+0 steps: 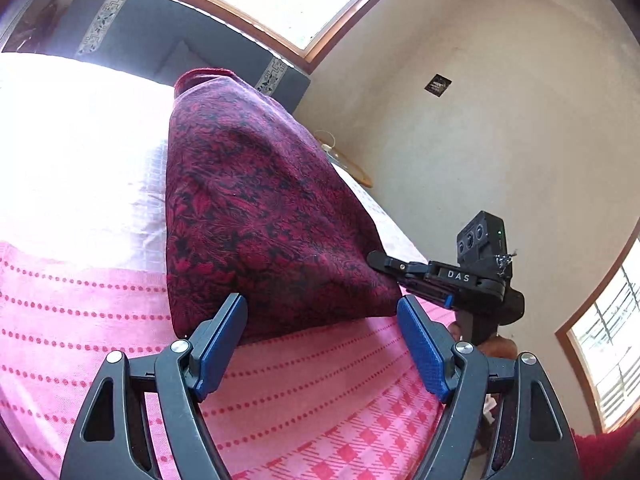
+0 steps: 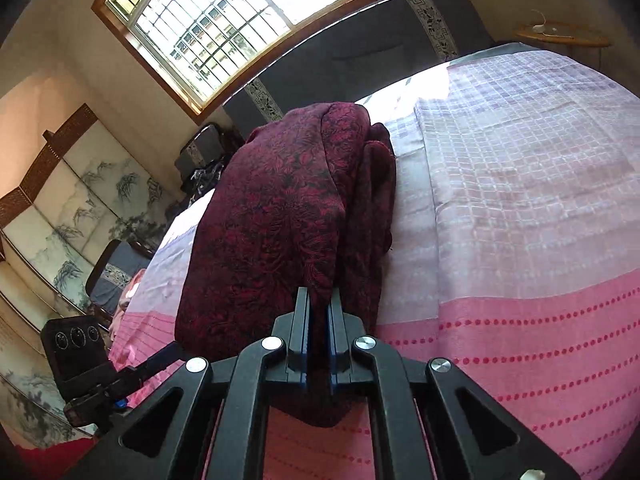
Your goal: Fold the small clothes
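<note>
A dark red patterned garment [image 1: 256, 208] lies folded on a bed, on a pink dotted bedspread [image 1: 320, 400] that gives way to a pale checked sheet [image 2: 520, 180] toward the headboard. The right claw [image 2: 319, 308], seen from its own camera, is pressed together on a fold at the garment's near edge, blue pads pinching the cloth, which rises in a ridge ahead of it. The left claw [image 1: 322, 322] stands spread wide, its blue pads [image 1: 222, 348] either side of the garment's near edge and not gripping it; in the left wrist view the right tool's black finger reaches the cloth's corner from the right. Behind the bed runs a dark headboard [image 2: 360, 52] with patterned bands under a barred window [image 2: 240, 8]. A painted folding screen [image 2: 72, 208] and a dark chair [image 2: 112, 276] stand at the left in the right wrist view, a small round wooden side table [image 2: 560, 36] at the far right beside the bed. The garment blocks much of each camera's sight of the mattress beyond.
</note>
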The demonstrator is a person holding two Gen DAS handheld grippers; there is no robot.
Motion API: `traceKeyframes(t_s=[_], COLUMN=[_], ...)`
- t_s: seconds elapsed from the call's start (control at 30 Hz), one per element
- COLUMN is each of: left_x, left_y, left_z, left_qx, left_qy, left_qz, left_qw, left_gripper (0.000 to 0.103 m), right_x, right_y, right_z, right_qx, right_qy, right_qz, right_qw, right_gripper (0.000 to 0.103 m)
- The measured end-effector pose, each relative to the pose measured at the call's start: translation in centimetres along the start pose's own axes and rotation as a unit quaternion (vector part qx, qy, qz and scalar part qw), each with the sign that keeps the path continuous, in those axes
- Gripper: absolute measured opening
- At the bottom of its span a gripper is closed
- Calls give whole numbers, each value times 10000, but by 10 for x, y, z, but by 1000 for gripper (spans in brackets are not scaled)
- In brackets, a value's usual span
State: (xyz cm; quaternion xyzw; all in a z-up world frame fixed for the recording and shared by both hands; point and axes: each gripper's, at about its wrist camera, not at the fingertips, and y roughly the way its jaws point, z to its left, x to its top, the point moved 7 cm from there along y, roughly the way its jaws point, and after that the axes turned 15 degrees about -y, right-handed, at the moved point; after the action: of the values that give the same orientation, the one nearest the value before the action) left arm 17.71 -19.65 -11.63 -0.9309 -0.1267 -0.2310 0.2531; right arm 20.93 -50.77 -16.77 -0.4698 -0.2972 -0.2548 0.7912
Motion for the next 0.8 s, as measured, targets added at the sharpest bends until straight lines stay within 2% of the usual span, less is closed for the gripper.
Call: traceKeyframes(t_s=[0.07,0.27,0.33,0.4,0.47,0.57,0.67,0.7,0.77,0.8], left_x=[-3,18,27,31,28,16,3,2,3,4], left_y=[0,1,11,27,45,74,88,90,91,92], left_z=[-3,-38,-43,-47,-50,-49,-47,-45,-42,-39], left_qx=[50,-45,-167,-292,-242,42,306,310,202,149], left_qy=[104,654,608,474,455,593,879,846,706,617], left_qz=[-54,-409,-437,-308,-143,132,225,301,322,345], left_qw=[9999,9970,9971,9980,9986,9981,9954,9955,9968,9974], left_gripper=[78,78,78,78,78,78,78,78,78,78], right_x=[-10,-5,-5,-5,-4,-3,10,18,36,47], right_y=[9,13,14,14,13,8,-2,-4,-3,2], right_z=[-10,-3,-5,-5,-4,-4,-5,-5,-7,-8], right_qx=[110,101,131,148,195,377,540,513,401,408], right_qy=[282,135,173,186,192,271,292,187,51,25], right_qz=[97,67,26,21,5,-73,-277,-311,-300,-268], right_qw=[9995,9998,9998,9997,9996,9989,9977,9980,9987,9988], right_gripper=[6,6,7,7,10,13,22,25,37,39])
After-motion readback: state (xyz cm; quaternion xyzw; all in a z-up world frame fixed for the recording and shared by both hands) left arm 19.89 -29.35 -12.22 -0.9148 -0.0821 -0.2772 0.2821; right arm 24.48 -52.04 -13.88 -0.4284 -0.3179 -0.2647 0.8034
